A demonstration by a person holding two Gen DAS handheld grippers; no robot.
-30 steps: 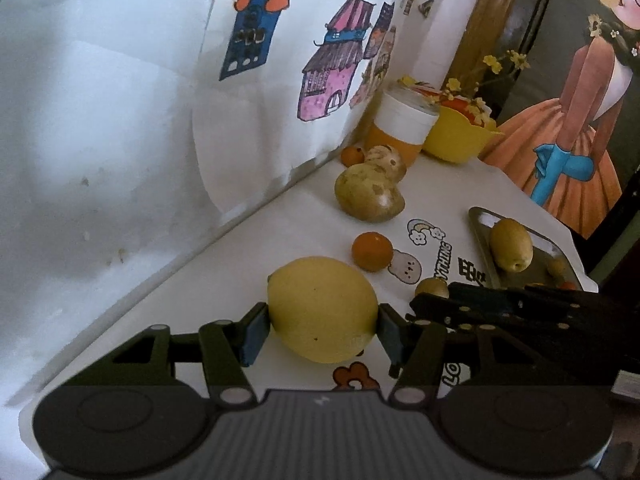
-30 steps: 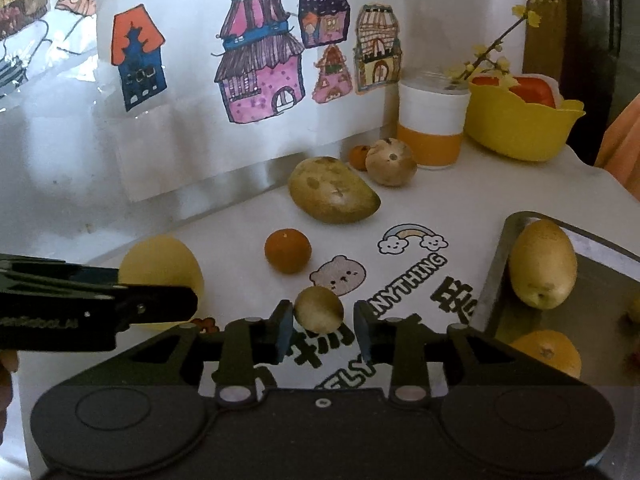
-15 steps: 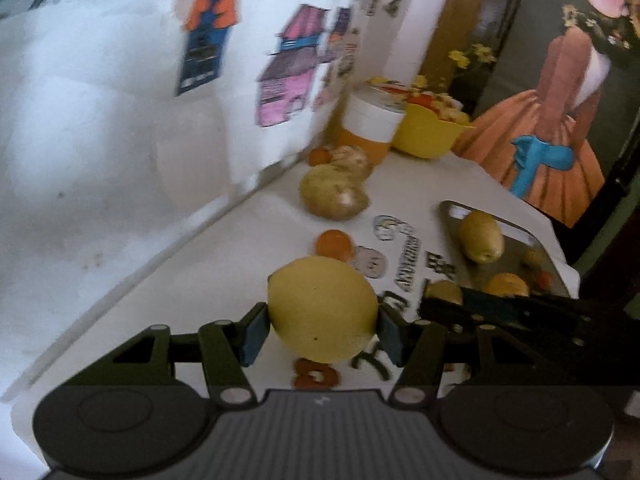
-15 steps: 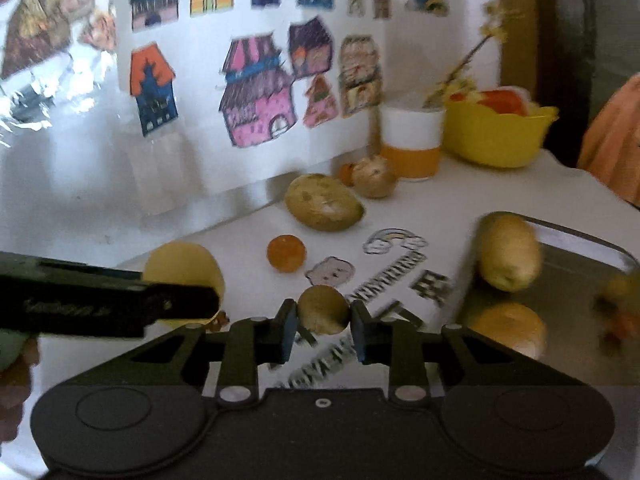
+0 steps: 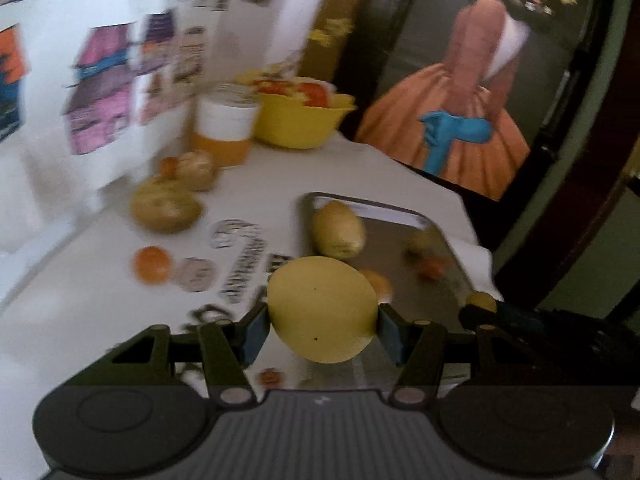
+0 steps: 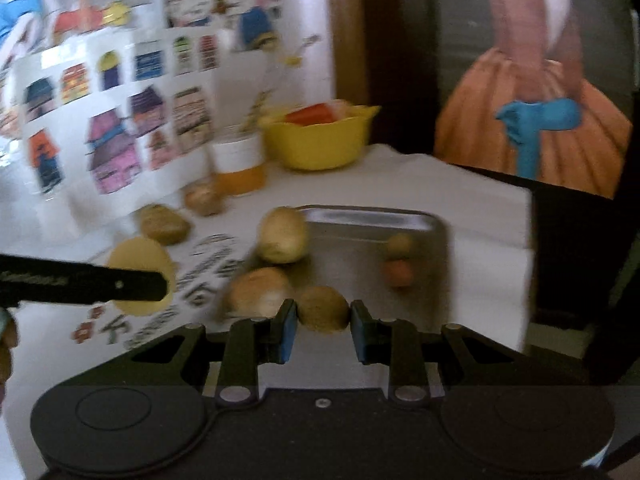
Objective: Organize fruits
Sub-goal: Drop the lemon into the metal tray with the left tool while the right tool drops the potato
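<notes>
Carrying fruit above the metal tray (image 6: pixel 438 240) — left hand-held gripper (image 5: pixel 322 330) clamping a yellow lemon (image 5: pixel 322 310), right hand-held gripper (image 6: pixel 324 326) pinching a kiwi (image 6: pixel 323 308); four pieces already trayed, several left on the worktop (image 5: pixel 100 300)

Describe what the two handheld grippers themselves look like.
Both look alike: the left gripper and right gripper have black angular linkage arms with silver rivets, blue pads on the fingers, and a dark body bearing two round discs. The left's centre panel is ribbed grey.

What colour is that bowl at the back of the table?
The round plastic bowl is bright yellow, clearest in the right wrist view.
</notes>
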